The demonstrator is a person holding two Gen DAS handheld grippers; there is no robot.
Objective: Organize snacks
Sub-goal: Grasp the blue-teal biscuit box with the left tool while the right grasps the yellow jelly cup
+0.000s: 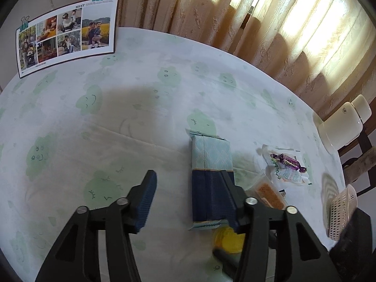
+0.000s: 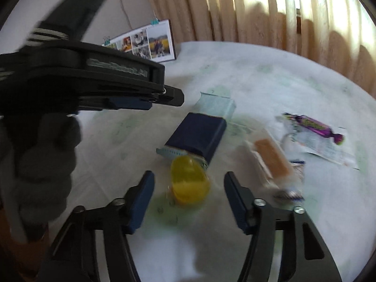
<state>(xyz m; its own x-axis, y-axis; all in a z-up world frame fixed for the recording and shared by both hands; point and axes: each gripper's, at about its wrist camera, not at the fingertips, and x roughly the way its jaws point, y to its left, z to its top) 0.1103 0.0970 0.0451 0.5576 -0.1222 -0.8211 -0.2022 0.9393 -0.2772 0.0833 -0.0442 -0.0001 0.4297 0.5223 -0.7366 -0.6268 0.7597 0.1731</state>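
Observation:
A dark-blue and pale-teal snack pack [image 1: 211,176] lies on the table, also in the right wrist view [image 2: 199,134]. A yellow jelly cup [image 2: 189,181] stands at its near end, partly hidden in the left wrist view [image 1: 229,237]. An orange wafer in clear wrap [image 2: 272,159] [image 1: 269,193] lies to the right. A purple candy [image 2: 312,127] [image 1: 287,163] rests on a white packet [image 1: 289,175]. My left gripper [image 1: 190,199] is open above the table, its right finger over the blue pack. My right gripper [image 2: 189,202] is open, fingers either side of the yellow cup.
A white plastic basket [image 1: 340,213] sits at the table's right edge, with a white jar [image 1: 343,122] beyond it. A photo calendar [image 1: 65,35] stands at the far left. Curtains hang behind the table. The left gripper's body [image 2: 94,80] fills the right wrist view's left side.

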